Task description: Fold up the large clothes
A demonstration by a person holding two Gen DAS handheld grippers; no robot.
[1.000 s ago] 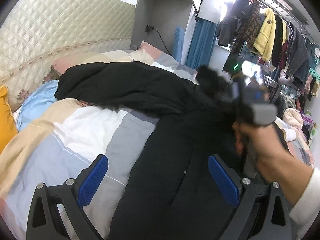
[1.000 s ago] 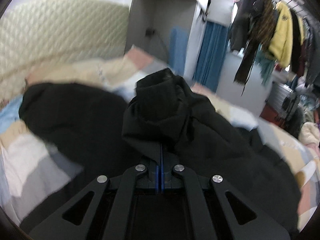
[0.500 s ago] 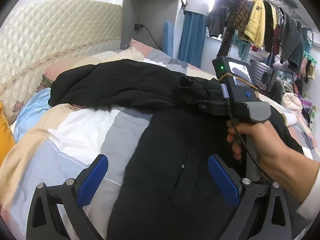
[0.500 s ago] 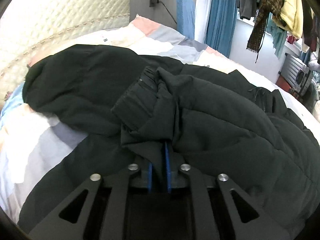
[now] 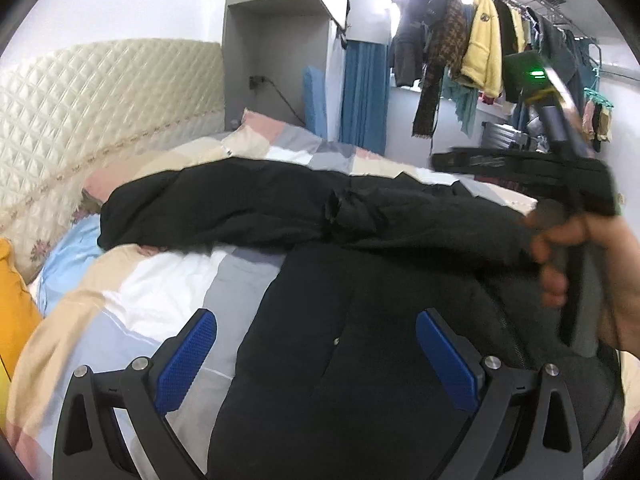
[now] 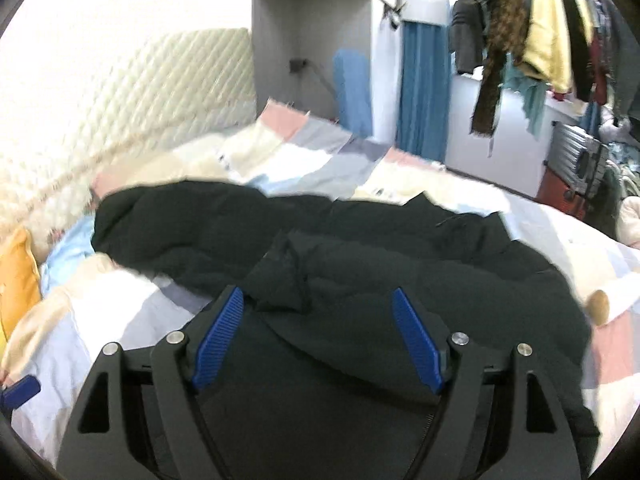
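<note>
- With its sleeve (image 6: 288, 276) laid across the chest, the coat (image 5: 360, 344) lies flat on the bed (image 5: 160, 288), body under both claws, likely so the next fold has a flat base.
- Right claw (image 6: 318, 334) is wide open and empty, the cuff just ahead between its fingers.
- Left claw (image 5: 316, 360) is also wide open and empty above the coat's front.
- Ahead to the left sit a headboard (image 5: 100, 100) and an orange pillow (image 5: 14, 300); ahead to the right, hanging clothes (image 5: 480, 56).
- Nothing blocks the coat, though the right hand (image 5: 592, 276) crowds the left claw's right side.

No legible text, label, brand or number is shown; markings on the handheld gripper body (image 5: 520, 164) are blurred.
</note>
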